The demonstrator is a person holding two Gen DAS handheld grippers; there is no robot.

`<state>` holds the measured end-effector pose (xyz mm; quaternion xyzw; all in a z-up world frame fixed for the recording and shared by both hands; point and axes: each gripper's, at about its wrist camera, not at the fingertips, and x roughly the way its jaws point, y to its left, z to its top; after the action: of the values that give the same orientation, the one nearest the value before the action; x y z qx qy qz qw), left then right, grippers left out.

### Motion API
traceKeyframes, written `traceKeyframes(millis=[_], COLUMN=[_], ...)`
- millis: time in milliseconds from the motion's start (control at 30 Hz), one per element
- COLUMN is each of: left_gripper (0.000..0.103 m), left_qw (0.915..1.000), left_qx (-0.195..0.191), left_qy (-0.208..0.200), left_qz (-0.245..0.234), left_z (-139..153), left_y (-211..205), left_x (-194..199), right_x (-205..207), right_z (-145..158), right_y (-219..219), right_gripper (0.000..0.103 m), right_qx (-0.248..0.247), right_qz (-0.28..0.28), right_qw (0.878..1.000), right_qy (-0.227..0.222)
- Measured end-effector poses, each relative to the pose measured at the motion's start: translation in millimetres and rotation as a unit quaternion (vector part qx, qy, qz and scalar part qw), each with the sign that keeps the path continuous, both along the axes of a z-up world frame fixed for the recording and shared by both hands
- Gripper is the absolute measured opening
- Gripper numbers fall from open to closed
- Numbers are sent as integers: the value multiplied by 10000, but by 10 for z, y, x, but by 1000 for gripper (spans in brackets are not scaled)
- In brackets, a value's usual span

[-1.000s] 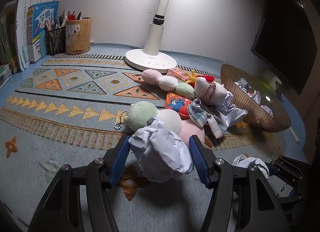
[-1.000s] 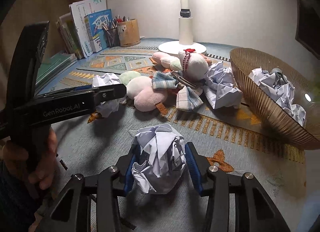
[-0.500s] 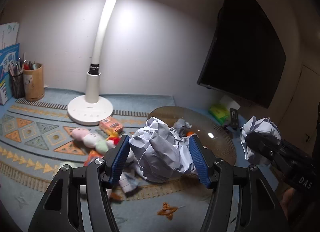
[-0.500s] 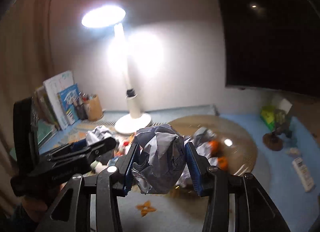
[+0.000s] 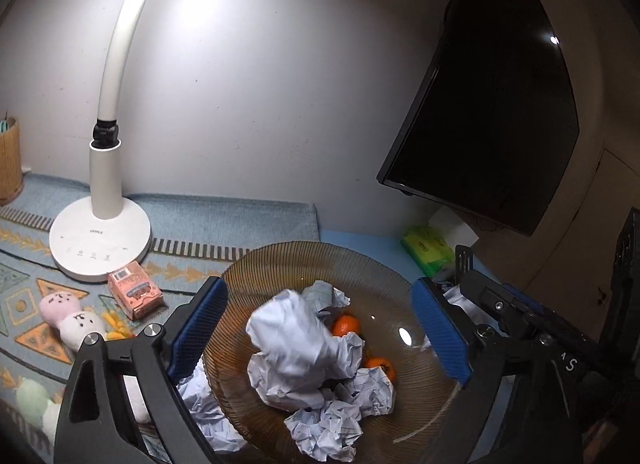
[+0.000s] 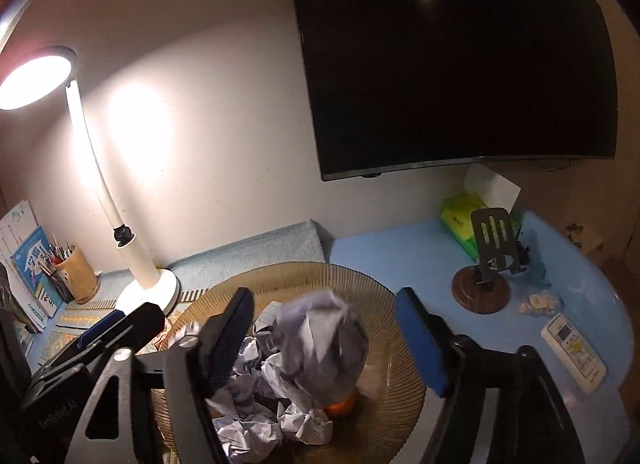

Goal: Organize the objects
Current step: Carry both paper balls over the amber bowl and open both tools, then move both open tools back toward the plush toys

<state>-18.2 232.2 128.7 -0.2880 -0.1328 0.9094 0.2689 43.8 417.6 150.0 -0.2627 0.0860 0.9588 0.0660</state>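
Observation:
Both grippers hang over the ribbed amber glass bowl (image 5: 280,254) (image 6: 288,267). My left gripper (image 5: 318,283) has its jaws opening. A crumpled white paper ball (image 5: 296,340) is blurred and loose between them, touching neither blue pad. My right gripper (image 6: 323,292) is opening too, and its grey-white paper ball (image 6: 324,348) is also blurred and free of the pads. Several crumpled papers and two small oranges (image 5: 346,324) lie in the bowl. In each view the other gripper shows at the side.
A white desk lamp (image 5: 100,248) stands on the patterned mat, with a pink box (image 5: 136,294) and plush toys (image 5: 68,316) beside it. A dark screen (image 6: 460,63) hangs on the wall. On the blue surface to the right are a green tissue pack (image 6: 460,219), a phone stand (image 6: 484,284) and a remote (image 6: 574,352).
Both grippers rose from the mat and swung right over the bowl, each carrying a paper ball. Both sets of jaws have spread and the balls have come loose.

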Motion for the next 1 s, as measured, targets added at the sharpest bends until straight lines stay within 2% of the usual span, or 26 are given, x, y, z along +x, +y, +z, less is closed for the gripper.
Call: traceKeyframes(millis=[200,267,300,367,400,467,567,633,667,733,800,867,933,1000], left_gripper=[93,93,93,95,102,103,103,102,102,102,102,102,102,102], left_qw=[9991,9967,9948,9922,9903,9842,9727,9639,9621,9601,9606,9608,9589,9607], left_qx=[190,-127,-255,-232,-243,-328,-701,-960,-1030,-1126,-1053,-1035,-1066,-1100], left_qy=[-174,-169,-100,124,226,420,425,173,42,-181,-192,-218,-58,-147], left_qz=[346,779,981,1217,1351,1689,2173,2478,2525,2555,2564,2563,2628,2545], left_z=[-9,74,137,269,320,354,118,-198,-366,-639,-787,-804,-786,-806], left_y=[-540,-768,-898,-1189,-1334,-1611,-1959,-2155,-2225,-2308,-2365,-2372,-2352,-2340], left_x=[246,397,490,694,784,930,1021,989,955,879,876,859,895,881], right_x=[242,336,397,525,588,697,852,906,894,832,754,697,691,655], right_z=[51,119,167,263,297,280,-44,-380,-544,-838,-1045,-1133,-1130,-1182], right_y=[-133,-269,-367,-596,-723,-968,-1362,-1590,-1691,-1861,-1970,-1969,-1951,-1933], right_gripper=[81,81,81,82,85,92,93,93,93,92,92,92,93,93], right_qx=[-122,-170,-158,-73,-23,69,168,176,201,530,967,1008,950,906], right_qz=[352,580,690,917,1029,1110,1314,1555,1710,1821,1726,1756,1811,1779], right_qw=[9993,9981,9973,9953,9940,9930,9909,9876,9851,9818,9799,9784,9782,9787], right_qy=[80,113,169,314,378,399,256,118,35,-98,-261,-417,-358,-483])
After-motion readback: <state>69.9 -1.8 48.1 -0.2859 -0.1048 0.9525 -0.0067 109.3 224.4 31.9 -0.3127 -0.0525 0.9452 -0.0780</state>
